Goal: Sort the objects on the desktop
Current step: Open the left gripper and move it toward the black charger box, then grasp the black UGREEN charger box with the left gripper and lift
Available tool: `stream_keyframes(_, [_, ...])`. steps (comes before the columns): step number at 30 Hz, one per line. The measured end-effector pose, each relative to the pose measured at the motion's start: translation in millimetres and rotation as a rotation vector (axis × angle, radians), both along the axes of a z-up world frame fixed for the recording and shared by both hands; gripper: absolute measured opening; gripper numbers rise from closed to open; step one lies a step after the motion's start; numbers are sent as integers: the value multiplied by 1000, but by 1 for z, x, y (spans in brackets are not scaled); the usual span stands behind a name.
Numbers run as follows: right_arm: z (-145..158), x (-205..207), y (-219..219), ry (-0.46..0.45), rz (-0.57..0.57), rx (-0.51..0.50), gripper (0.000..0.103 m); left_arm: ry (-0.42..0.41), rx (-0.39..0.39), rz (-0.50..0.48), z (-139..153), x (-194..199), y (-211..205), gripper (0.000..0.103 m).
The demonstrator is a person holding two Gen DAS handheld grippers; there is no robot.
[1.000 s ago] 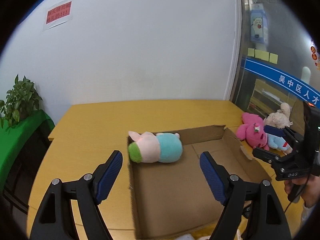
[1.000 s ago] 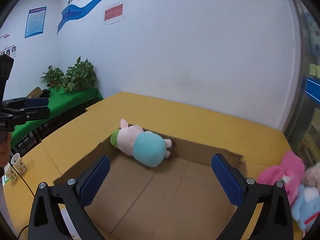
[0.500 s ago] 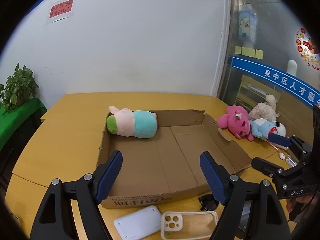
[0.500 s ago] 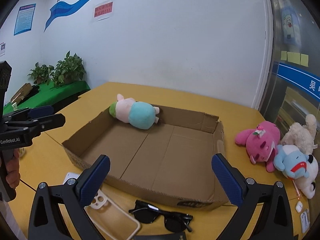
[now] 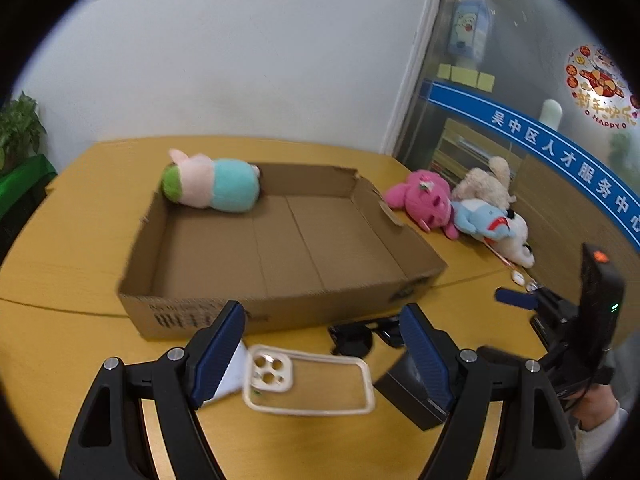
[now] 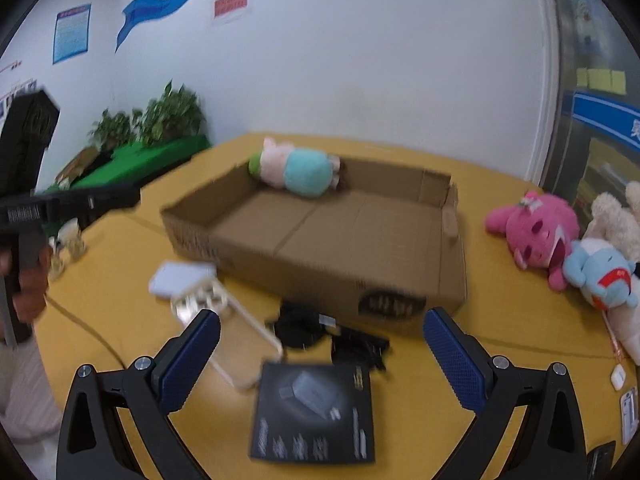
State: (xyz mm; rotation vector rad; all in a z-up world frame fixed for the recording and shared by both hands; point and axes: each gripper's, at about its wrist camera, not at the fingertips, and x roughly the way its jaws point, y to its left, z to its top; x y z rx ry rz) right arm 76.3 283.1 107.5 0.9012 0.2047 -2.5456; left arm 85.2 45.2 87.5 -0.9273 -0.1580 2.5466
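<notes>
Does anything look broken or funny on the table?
The cardboard box has a ragged, torn edge at its far right corner. The pink-and-blue plush lies on its side, propped on the box's far left corner rather than flat inside.

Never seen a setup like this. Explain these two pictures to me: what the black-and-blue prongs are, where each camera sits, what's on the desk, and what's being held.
There is no robot here: a person holds a two-finger gripper in each hand, and a fisheye camera on each looks forward along its blue-padded fingers. One picture is from the left gripper, the other from the right gripper. Both are open and hold nothing.

On the yellow desk sits an open cardboard box with one plush toy lying in its far corner. Beside the box lie a pink plush, a blue plush and a cream one. In front of the box are a clear phone case, black sunglasses, a black product box and a white flat item.
</notes>
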Motion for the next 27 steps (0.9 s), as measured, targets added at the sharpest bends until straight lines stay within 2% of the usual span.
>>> stream_keyframes(4, [-41, 4, 21, -121, 76, -20, 103, -106, 33, -65, -25, -3, 23, 80])
stream_keyframes(9, [-85, 7, 41, -249, 117, -166, 103, -237, 59, -135, -66, -7, 51, 80])
stream_keyframes(15, [-104, 10, 34, -269, 144, -189, 103, -319, 57, -175, -96, -12, 76, 79])
stream_keyframes(20, [-102, 39, 21, -259, 233, -182, 103, -355, 46, -216, -110, -12, 88, 78])
stream_keyframes(23, [-100, 44, 24, -225, 196, -156, 103, -363, 34, -241, -117, -13, 92, 78])
stream_keyframes(26, [-111, 30, 18, -239, 147, -95, 103, -388, 36, -262, -125, -20, 100, 78])
stream_keyframes(27, [-114, 26, 13, -231, 143, -73, 103, -391, 37, -271, -128, -22, 102, 73])
